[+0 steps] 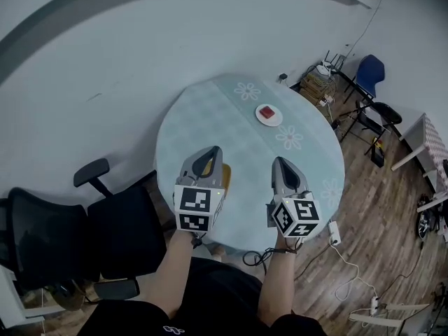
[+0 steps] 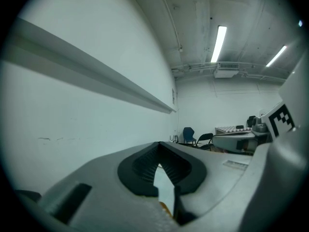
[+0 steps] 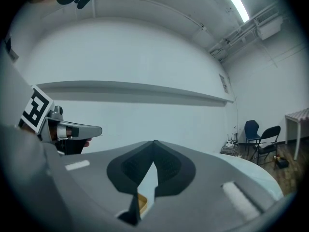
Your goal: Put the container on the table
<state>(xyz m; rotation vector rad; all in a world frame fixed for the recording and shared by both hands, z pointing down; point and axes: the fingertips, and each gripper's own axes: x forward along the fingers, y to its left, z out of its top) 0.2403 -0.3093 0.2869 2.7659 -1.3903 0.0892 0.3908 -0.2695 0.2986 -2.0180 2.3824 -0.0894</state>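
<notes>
A small round white container [image 1: 268,114] with a red top sits on the far half of the round table [image 1: 210,117], which has a pale patterned cloth. Both grippers hover side by side over the table's near edge, well short of the container. My left gripper [image 1: 212,151] [image 2: 159,145] has its jaws closed tip to tip with nothing between them. My right gripper [image 1: 278,162] [image 3: 154,143] is likewise shut and holds nothing. A yellow bit shows at the base of each pair of jaws. Each gripper appears in the other's view: the right gripper [image 2: 241,140], the left gripper [image 3: 72,129].
A black office chair [image 1: 56,229] stands close to the table's left side. A blue chair [image 1: 369,72] and a black chair [image 1: 381,112] stand at the far right by boxes and cables. A power strip [image 1: 334,233] and cords lie on the wooden floor. The wall runs behind the table.
</notes>
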